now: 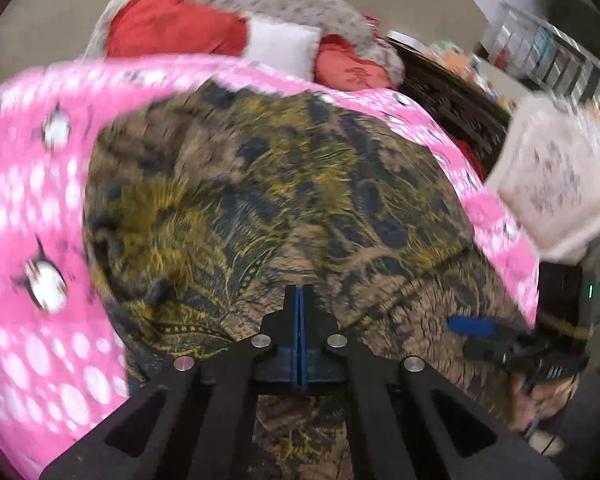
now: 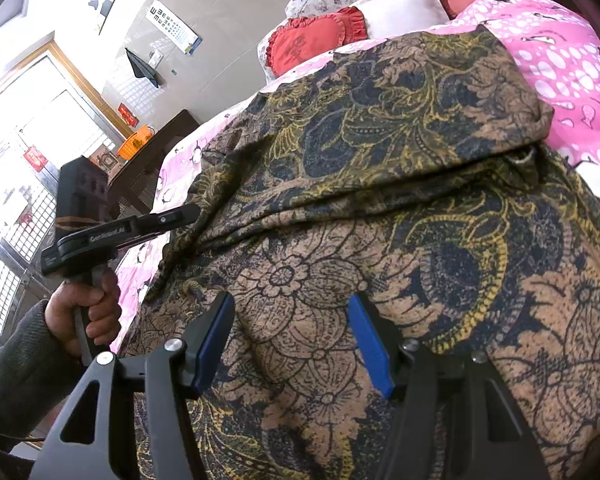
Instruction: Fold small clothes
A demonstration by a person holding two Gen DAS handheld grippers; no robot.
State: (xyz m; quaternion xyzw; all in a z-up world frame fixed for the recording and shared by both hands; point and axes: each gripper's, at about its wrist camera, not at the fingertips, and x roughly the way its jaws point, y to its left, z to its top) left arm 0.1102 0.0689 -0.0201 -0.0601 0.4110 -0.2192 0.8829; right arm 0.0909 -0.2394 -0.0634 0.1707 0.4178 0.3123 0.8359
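1. Left view: the left tongs [image 1: 300, 300] are pressed tight together, and I see no cloth pinched between the blue pads. They hang just over the brown cloth [image 1: 260, 184], which lies spread on the pink blanket [image 1: 28, 200] on the bed. The picture is blurry. At the right edge the right tongs [image 1: 484, 334] show, with one blue pad over the cloth
2. Right view: the right tongs [image 2: 292, 336] are apart, one blue pad on each side of a flower on the cloth [image 2: 380, 160]. They hold nothing and point down at a slant. A fold runs across the cloth higher up. The left hand [image 2: 88, 312] grips the handle of the left tongs [image 2: 188, 212], which point across to the cloth's left edge
3. What could go wrong: I think shut tongs can only push, so the cloth may bunch up. The open tongs might also grab the pink blanket underneath and pull both
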